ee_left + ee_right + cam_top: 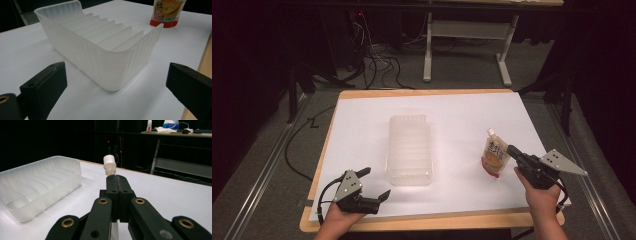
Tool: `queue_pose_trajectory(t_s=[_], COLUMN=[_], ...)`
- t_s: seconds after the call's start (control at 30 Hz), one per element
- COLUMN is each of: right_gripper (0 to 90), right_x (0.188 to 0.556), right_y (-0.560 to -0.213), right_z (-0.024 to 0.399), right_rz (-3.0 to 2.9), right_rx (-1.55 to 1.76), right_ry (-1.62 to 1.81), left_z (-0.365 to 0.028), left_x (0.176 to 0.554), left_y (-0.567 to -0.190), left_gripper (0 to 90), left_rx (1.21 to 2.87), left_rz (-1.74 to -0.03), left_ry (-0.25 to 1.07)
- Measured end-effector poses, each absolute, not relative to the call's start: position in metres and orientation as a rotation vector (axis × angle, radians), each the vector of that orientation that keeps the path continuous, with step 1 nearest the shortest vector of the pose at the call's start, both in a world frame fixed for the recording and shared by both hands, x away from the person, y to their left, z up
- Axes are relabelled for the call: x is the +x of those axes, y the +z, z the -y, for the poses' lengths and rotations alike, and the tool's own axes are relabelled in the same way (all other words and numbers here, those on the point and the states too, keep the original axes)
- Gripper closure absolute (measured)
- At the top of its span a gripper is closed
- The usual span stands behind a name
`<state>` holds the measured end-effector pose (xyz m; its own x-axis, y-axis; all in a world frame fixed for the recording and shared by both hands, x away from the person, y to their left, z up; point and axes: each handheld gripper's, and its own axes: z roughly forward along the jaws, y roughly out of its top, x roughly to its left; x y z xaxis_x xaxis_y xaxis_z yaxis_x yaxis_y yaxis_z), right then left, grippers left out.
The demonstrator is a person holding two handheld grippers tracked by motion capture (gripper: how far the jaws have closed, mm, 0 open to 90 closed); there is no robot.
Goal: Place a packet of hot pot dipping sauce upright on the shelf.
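A spouted drink pouch (493, 154) with an orange picture and a red base stands on the white sheet at the right. My right gripper (511, 149) is at its upper right edge with jaws pressed together, apparently shut on the pouch's edge. In the right gripper view the white cap (109, 160) pokes up just past the right gripper's (116, 177) tips, and the pouch body is hidden behind them. A translucent ribbed bin (409, 149) with dividers sits mid-table. My left gripper (377, 182) rests open near the front left, facing the bin (100, 50); the pouch (165, 12) shows beyond it.
A white sheet (362, 130) covers the wooden table (422, 222). On the floor beyond the far edge are cables (377, 60) and a white desk frame (467, 45). Dark curtains stand on both sides.
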<state>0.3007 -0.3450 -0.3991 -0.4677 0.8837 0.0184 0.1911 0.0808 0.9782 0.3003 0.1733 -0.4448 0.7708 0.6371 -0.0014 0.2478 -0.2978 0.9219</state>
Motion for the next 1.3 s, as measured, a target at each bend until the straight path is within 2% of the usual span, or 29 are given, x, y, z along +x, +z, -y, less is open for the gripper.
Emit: queue_pose_trajectory(t_s=[0.1, 0.17, 0.2, 0.43, 0.63, 0.9, 0.97, 1.07, 1.3], right_gripper=[87.9, 79.4, 79.4, 55.2, 46.5, 49.9, 56.5, 61.9, 68.8], right_x=[0.300, 0.299, 0.299, 0.300, 0.303, 0.310, 0.314, 0.316, 0.319], right_y=[-0.400, -0.402, -0.402, -0.407, -0.415, -0.428, -0.434, -0.438, -0.444], right_z=[0.345, 0.344, 0.344, 0.343, 0.341, 0.339, 0.339, 0.341, 0.341], right_rz=[-1.743, -1.754, -1.754, -1.741, -1.778, -1.851, -1.878, -1.897, -1.918], right_rx=[1.067, 1.084, 1.084, 1.148, 1.185, 1.242, 1.266, 1.276, 1.305], right_ry=[1.437, 1.443, 1.443, 1.440, 1.421, 1.390, 1.385, 1.382, 1.375], left_z=[-0.174, -0.174, -0.174, -0.174, -0.174, -0.174, -0.175, -0.175, -0.176], left_x=[0.301, 0.301, 0.301, 0.301, 0.301, 0.301, 0.301, 0.301, 0.299], left_y=[-0.445, -0.445, -0.445, -0.446, -0.446, -0.446, -0.445, -0.445, -0.444], left_gripper=[3.9, 3.9, 3.9, 3.9, 3.9, 3.9, 3.9, 3.9, 3.9], left_rx=[1.874, 1.872, 1.872, 1.871, 1.867, 1.868, 1.866, 1.866, 1.863], left_rz=[-0.680, -0.682, -0.682, -0.685, -0.690, -0.688, -0.688, -0.688, -0.684], left_ry=[0.449, 0.445, 0.445, 0.438, 0.437, 0.438, 0.439, 0.440, 0.447])
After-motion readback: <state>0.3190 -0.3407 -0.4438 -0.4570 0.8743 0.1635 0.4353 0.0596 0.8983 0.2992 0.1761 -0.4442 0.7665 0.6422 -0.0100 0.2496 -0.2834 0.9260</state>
